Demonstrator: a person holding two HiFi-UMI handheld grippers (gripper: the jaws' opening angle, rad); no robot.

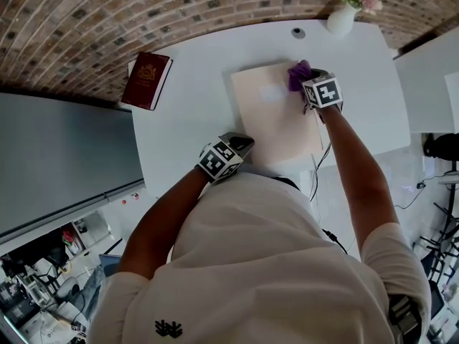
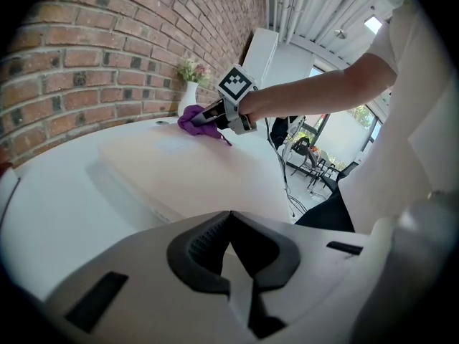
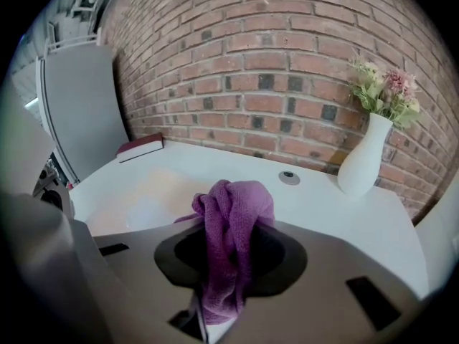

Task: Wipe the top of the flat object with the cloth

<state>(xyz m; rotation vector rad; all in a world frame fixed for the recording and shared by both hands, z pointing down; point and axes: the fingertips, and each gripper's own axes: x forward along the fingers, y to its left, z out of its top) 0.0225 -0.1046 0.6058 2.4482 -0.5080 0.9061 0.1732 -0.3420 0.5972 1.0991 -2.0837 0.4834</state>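
Observation:
A flat beige board [image 1: 276,117] lies in the middle of the white table [image 1: 186,120]. My right gripper [image 1: 308,79] is shut on a purple cloth [image 1: 298,74] at the board's far right corner. In the right gripper view the cloth [image 3: 233,224] bunches up between the jaws of the right gripper [image 3: 229,264], over the board [image 3: 150,192]. My left gripper [image 1: 242,143] sits at the board's near left corner. In its own view the left gripper [image 2: 229,217] has its jaws closed with nothing between them, and the board [image 2: 193,170] stretches ahead toward the cloth [image 2: 192,118].
A dark red book [image 1: 147,79] lies at the table's far left. A white vase [image 1: 342,16] with flowers stands at the far right, by the brick wall. A small round disc [image 1: 297,32] sits near the vase. A cable hangs off the near table edge.

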